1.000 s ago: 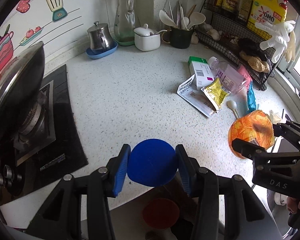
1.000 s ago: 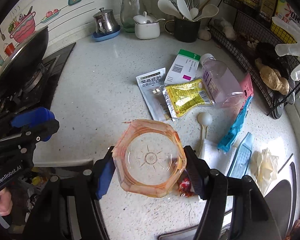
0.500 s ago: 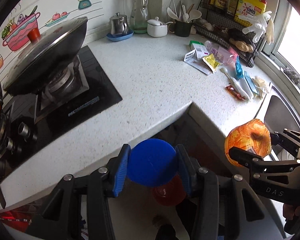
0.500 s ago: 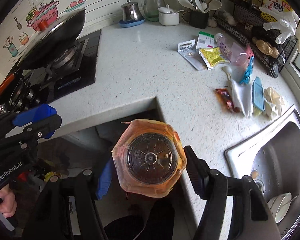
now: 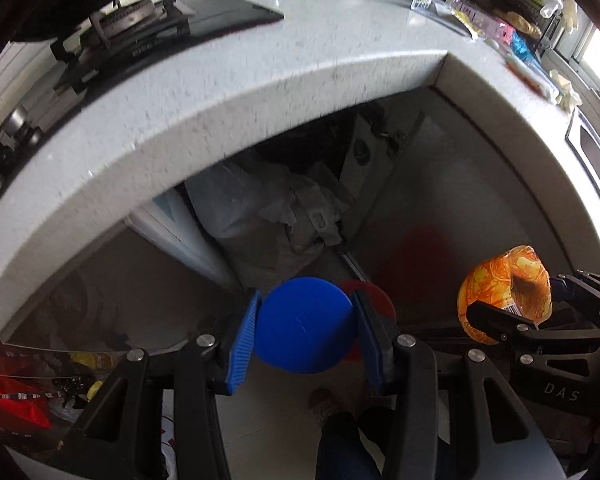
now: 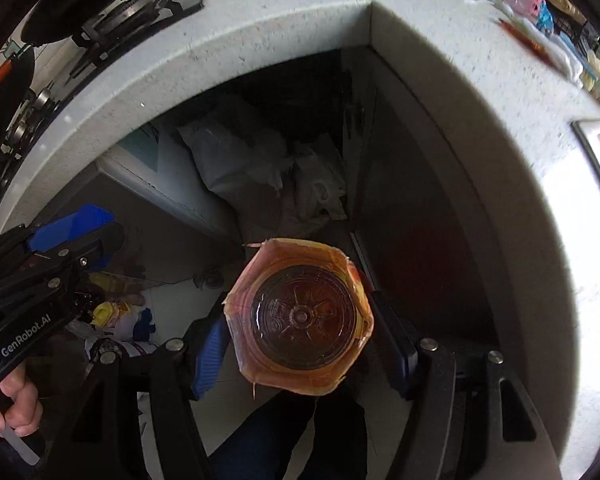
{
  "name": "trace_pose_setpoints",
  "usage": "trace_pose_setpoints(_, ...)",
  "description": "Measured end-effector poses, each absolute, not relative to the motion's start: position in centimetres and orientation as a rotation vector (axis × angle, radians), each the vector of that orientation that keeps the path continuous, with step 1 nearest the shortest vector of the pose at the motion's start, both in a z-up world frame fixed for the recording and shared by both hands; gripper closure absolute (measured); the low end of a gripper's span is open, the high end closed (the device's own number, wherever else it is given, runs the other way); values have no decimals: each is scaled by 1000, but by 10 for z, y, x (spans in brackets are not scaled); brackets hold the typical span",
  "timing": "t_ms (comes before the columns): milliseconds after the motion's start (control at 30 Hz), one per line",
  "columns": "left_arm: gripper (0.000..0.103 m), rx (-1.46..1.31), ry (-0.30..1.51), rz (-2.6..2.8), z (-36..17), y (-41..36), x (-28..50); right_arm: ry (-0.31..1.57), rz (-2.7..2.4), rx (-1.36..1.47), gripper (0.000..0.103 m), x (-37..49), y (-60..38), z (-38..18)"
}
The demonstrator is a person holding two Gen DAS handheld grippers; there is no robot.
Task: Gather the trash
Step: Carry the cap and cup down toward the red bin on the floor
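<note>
Both grippers have come away from the counter top and dropped down in front of it, so the cameras now look under the counter instead of across the trash on top. The speckled white counter [image 5: 228, 92] bends around a dark open corner, with its edge high above both tools. Back in that dark corner sit some crumpled grey plastic bags [image 5: 268, 216]. The floor below is pale, and a heap of bright scraps [image 6: 116, 320] lies on it at the left. A dark trouser leg [image 6: 284, 436] shows at the bottom. The right gripper [image 6: 300, 332] is clamped on an orange plastic cup [image 6: 300, 316], with a pad pressing each side. The left gripper [image 5: 304, 326] is clamped on a round blue lid [image 5: 304, 326] the same way. More trash waits up on the counter at the far right [image 5: 516, 40].
</note>
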State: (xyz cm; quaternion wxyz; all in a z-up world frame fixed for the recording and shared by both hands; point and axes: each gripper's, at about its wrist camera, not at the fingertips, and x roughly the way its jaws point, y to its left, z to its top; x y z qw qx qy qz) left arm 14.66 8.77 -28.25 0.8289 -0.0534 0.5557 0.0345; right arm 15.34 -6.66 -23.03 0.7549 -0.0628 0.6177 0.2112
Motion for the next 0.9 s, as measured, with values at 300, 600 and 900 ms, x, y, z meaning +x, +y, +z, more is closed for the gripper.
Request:
trace_pose_setpoints(300, 59, -125, 1221, 90, -413, 79, 154, 1378, 473, -135, 39, 164, -63, -362)
trace_pose_setpoints(600, 59, -106, 1259, 75, -550, 74, 164, 1408, 483, -140, 39, 174, -61, -505)
trace_pose_setpoints(900, 59, -72, 1308, 92, -652, 78, 163, 1479, 528, -99, 39, 160, -58, -613)
